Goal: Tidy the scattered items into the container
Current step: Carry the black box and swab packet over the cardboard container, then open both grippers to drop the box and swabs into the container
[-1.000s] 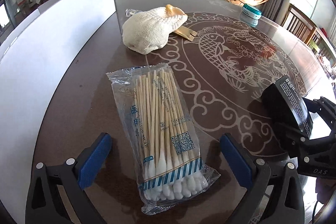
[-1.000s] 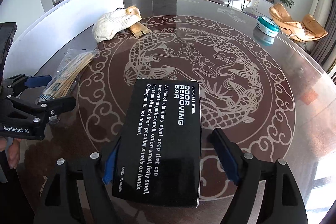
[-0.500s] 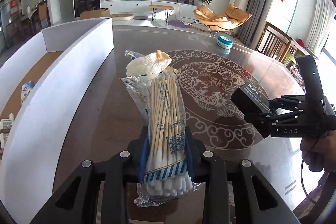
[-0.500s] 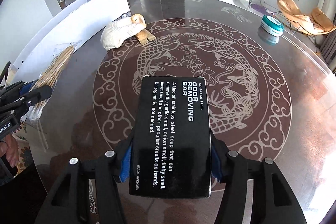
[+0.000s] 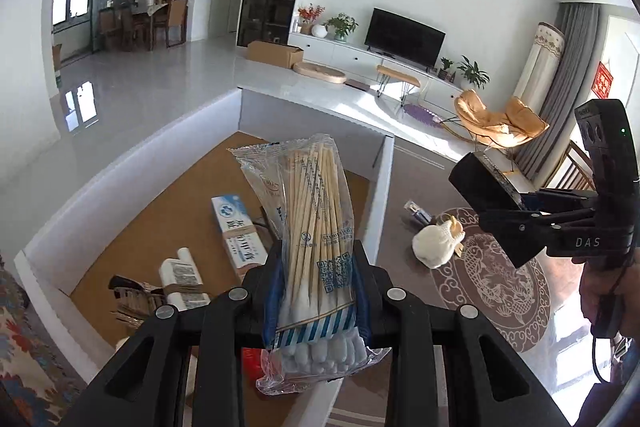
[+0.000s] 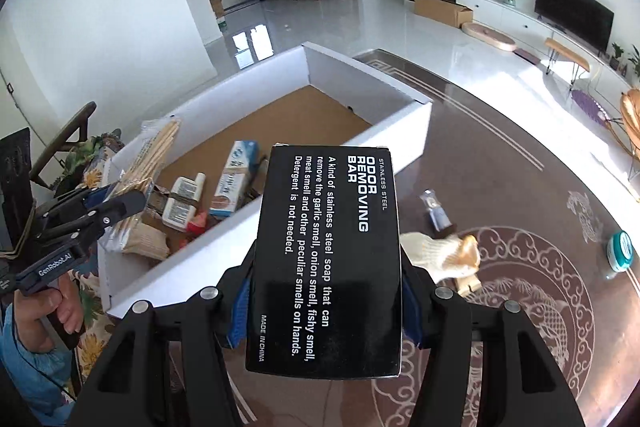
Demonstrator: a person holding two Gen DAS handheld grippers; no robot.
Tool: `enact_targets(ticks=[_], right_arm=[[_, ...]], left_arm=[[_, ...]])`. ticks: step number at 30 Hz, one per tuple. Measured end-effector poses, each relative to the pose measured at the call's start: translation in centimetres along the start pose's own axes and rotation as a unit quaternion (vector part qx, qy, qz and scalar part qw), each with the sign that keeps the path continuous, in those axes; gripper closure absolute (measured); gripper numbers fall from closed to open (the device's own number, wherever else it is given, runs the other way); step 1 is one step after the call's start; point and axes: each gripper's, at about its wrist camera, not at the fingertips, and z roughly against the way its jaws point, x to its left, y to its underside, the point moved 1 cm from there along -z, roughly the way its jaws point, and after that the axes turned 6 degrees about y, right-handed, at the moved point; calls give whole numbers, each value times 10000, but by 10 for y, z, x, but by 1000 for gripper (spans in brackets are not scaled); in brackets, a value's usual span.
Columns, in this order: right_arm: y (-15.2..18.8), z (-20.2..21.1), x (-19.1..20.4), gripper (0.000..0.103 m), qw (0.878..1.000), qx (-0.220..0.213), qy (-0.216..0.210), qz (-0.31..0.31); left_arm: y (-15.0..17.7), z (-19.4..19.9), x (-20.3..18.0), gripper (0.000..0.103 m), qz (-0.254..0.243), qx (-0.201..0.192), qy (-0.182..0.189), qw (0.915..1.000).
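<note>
The left gripper (image 5: 318,291) is clamped on a clear packet of long cotton swabs (image 5: 316,227), its blue pads pressing the packet near the cotton-tipped end while the wooden sticks stand up and lean slightly away from the camera. The packet hangs in the air above the white cardboard box (image 5: 382,167), whose brown floor already holds a blue-and-white toothpaste carton (image 5: 238,231) lying flat and, nearer the camera, a white tube (image 5: 182,281) banded with brown tape. The right gripper (image 6: 326,291) is closed on a black box printed "ODOR REMOVING BAR" (image 6: 328,259), gripped by its long sides and held above the dark patterned table (image 6: 520,163) just beside the white box's near wall. In the right wrist view the left gripper appears at the left edge, over the box's near corner, with the swab packet sticking up from it. On the table lie a cream knitted cloth (image 6: 444,253) touching a small tan packet (image 6: 468,285), a small clear packet with blue contents (image 6: 434,209) near the box wall, and a round teal tin (image 6: 620,251) well apart towards the far edge.
</note>
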Motion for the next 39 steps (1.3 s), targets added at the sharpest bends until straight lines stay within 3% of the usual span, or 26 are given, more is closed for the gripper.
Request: enact_targets(ticks=[3,7,13,19,20,22,23,24,25,26,34,39], right_arm=[[-35,-27,54,44,9986,152,-338,364],[-61,-69,112,44,9952,291,-441,819],[-67,-127,138,44,9950,443,-335,830],[-52,-151,144,44,9936,635,-129,921],[-51,-153,145,44,9931,630,-68,982],[-51,-157,147,42,9927,609,55,1040],[-51,-159,147,40,9928,606,100,1028],[-52,-160,146,27,9930,604,181,1000],[-53,-160,144,17,9931,578,329,966],[-55,-159,141,15,9934,542,419,922],[-67,-127,111,14,9955,213,636,675],[-70,-79,60,12,9955,-154,908,211]], left_arm=[[0,-1,43,73,415,19,-267,9988],[7,-14,78,73,831,163,-599,9946],[22,-36,93,73,1028,446,-726,9911],[31,-51,97,66,1254,651,-647,9879],[31,-52,99,62,1306,657,-628,9873],[30,-51,98,38,1365,629,-631,9866],[29,-50,96,33,1327,589,-615,9875],[29,-50,95,31,1275,572,-659,9880],[28,-52,94,30,1245,578,-694,9881],[28,-53,92,29,1209,595,-720,9883],[29,-44,94,29,1141,459,-885,9885],[27,-9,65,29,802,-154,-831,9932]])
